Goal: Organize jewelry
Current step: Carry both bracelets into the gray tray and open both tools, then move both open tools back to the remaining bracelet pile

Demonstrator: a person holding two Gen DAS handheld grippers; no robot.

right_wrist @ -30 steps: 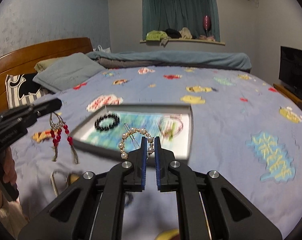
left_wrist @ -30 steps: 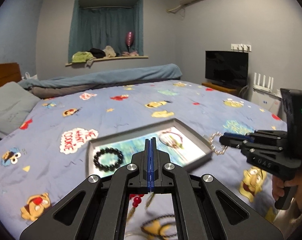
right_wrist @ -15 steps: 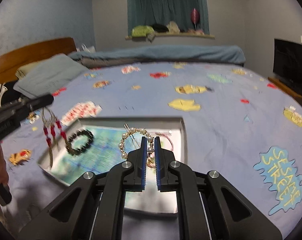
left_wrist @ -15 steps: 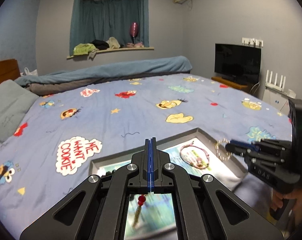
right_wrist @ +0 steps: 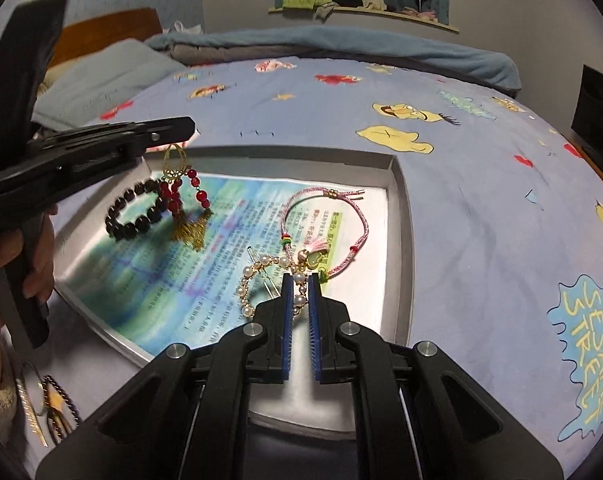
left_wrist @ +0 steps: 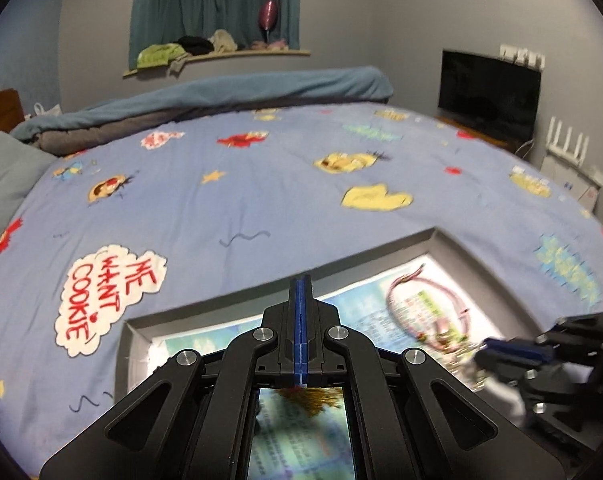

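Nearest, off the tray on the bedspread [right_wrist: 481, 184]: a small heap of loose jewelry [right_wrist: 49, 408], pieces tangled, count unclear.

Right claw [right_wrist: 300, 300] is clenching on one pearl hoop [right_wrist: 261, 276], which is hanging low over the tray's near part, over or against the printed sheet [right_wrist: 237, 216]; contact not clear.

One grey tray [right_wrist: 401, 240] is lying on the bed, lined with the printed sheet. Two pieces are lying in it: one pink cord bracelet [right_wrist: 325, 224] on the right side, just beyond the pearl hoop, and one black bead bracelet [right_wrist: 135, 212] on the left.

Left claw [right_wrist: 181, 128] is gripping one gold earring with red beads [right_wrist: 181, 196] by its top; its tassels are dangling down onto the sheet, just beside the black beads. A hand [right_wrist: 33, 248] is holding that claw's handle. In the left wrist view the blue pads [left_wrist: 303, 320] are pressing together with no gap.

Farther: one rolled blue duvet [right_wrist: 341, 48], one pillow [right_wrist: 105, 76], one wooden headboard [right_wrist: 101, 32], one curtained window [left_wrist: 213, 0], one dark television [left_wrist: 489, 96].
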